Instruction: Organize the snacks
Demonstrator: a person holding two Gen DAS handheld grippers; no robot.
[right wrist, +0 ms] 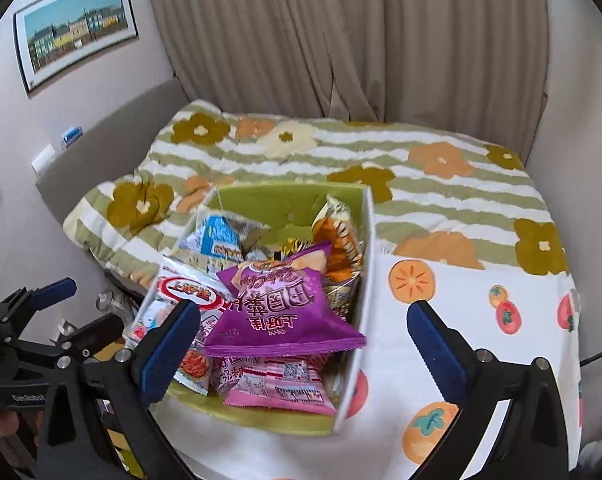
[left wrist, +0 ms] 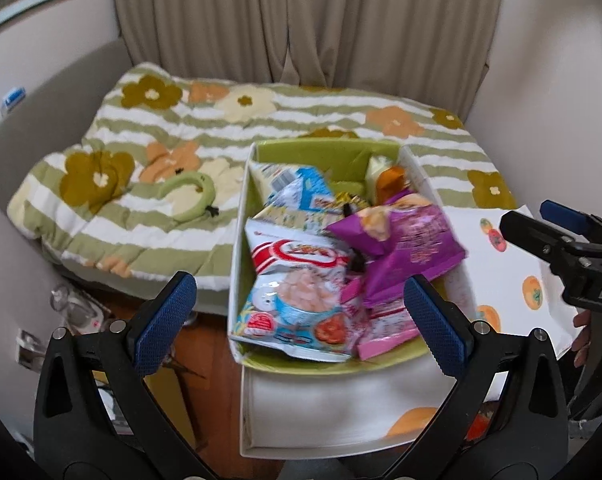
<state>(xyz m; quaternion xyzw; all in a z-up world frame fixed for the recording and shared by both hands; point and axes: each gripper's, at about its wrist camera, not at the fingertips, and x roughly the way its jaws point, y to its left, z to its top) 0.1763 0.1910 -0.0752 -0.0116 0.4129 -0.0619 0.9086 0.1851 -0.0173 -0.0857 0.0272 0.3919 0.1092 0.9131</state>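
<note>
A white box with a green lining stands on a white cloth and is full of snack bags. A purple chip bag lies on top. A white and red bag lies at the left, a pink packet at the front, a blue and white bag and an orange bag at the back. My left gripper is open and empty above the box's near end. My right gripper is open and empty over the box's front right.
A bed with a green-striped flowered quilt lies behind the box. A green ring-shaped object lies on the quilt at the left. The white cloth with orange fruit prints spreads right of the box. Curtains hang behind.
</note>
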